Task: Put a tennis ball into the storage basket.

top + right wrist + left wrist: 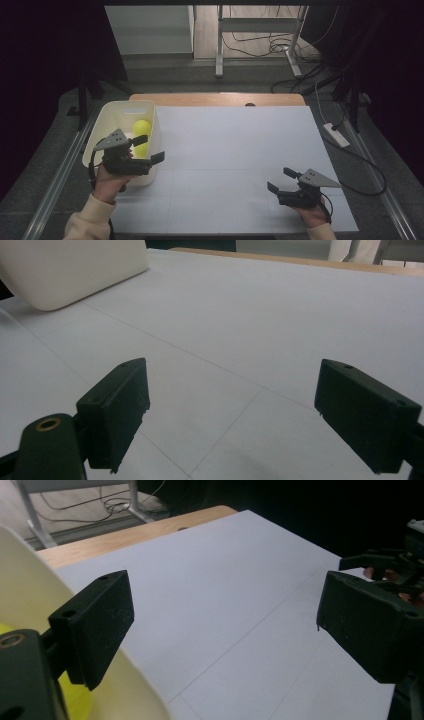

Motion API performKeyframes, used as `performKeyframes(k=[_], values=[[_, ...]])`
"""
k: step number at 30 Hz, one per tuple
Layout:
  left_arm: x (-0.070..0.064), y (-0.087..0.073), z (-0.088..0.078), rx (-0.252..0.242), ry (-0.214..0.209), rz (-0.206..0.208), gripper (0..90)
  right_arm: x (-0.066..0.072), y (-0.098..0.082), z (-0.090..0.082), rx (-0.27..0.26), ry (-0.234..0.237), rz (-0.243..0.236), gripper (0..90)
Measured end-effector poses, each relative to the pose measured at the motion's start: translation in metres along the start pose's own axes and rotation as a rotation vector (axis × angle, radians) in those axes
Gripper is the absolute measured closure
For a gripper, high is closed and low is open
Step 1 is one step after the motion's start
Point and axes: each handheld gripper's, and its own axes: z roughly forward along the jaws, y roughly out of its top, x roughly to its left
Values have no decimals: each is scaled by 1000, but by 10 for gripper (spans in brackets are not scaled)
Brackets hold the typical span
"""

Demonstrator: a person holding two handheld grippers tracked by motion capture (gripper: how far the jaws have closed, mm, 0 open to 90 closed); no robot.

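Over the near right corner of the white plastic bin (150,112), the left gripper (149,149) hangs with its jaws spread apart and nothing between them. One jaw reaches in over the bin's inside, the other sits outside the bin's right wall. Just beyond that gripper, inside the bin, lie two yellow balls (141,135), one behind the other, touching or nearly so. The balls lie ahead of and a little left of the jaw tips, so the left hand is far the nearer to them. Well to the right of the bin, low over the white table mat (235,145), rests the right gripper (279,180), its jaws likewise wide apart and empty, pointing back toward the bin.
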Motion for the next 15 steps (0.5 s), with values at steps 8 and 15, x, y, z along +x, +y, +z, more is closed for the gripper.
performKeyframes(k=[8,15], values=[[-22,-15,4,-7,-53,55,88,0,-1,-3,-1,-12,-2,145],[-32,-29,9,8,-88,63,91,2,-1,-4,1,-14,-4,145]])
